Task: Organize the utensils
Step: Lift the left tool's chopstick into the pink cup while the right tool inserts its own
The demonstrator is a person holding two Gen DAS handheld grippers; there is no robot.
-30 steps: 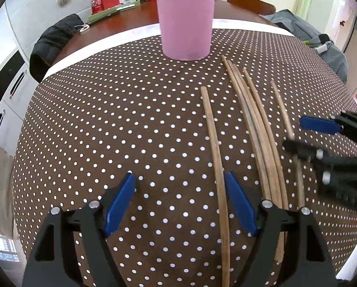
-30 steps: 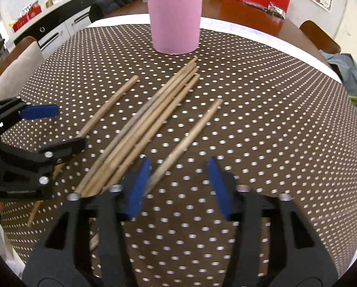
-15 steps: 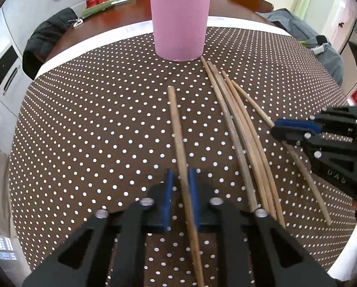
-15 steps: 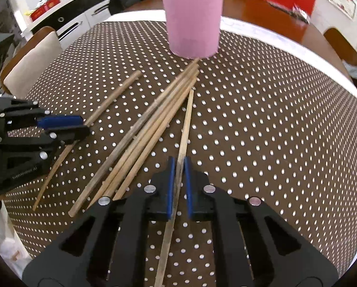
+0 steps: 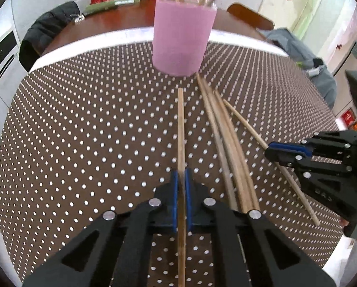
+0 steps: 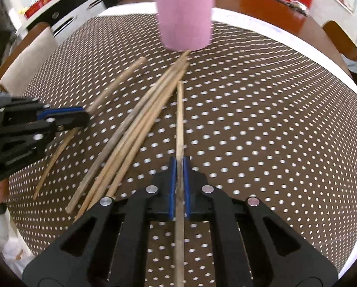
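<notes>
Wooden chopsticks are the items under transfer, and each gripper has one clamped. The left gripper is closed tight on a single chopstick, which runs straight out between the blue pads toward the pink cup. The right gripper is likewise closed tight on its own chopstick, gripped near the thicker end, with the thin tip pointing at the cup. Both sets of jaws have just been closing, each with its stick between the pads.

Location of remaining items: a loose bundle of chopsticks lies on the dotted cloth covering the bench, fanned out between the two grippers, with the far ends close to the foot of the cup. The cup stands upright at the far edge of the cloth and already holds several sticks.

Assessment of the step in hand: the pick-up appears complete and the carry to the cup is next. Recommendations:
- Lift each stick clear of the cloth before swinging, so that the free tip does not rake the bundle.
- Tilt the tip downward only once it is over the cup's mouth.
- Aim for a gap between the sticks already standing there.
- Feed one hand at a time; two long sticks converging on one opening are likely to clash.
- Release only when the tip is well inside, as the cup looks light enough to be nudged.
</notes>
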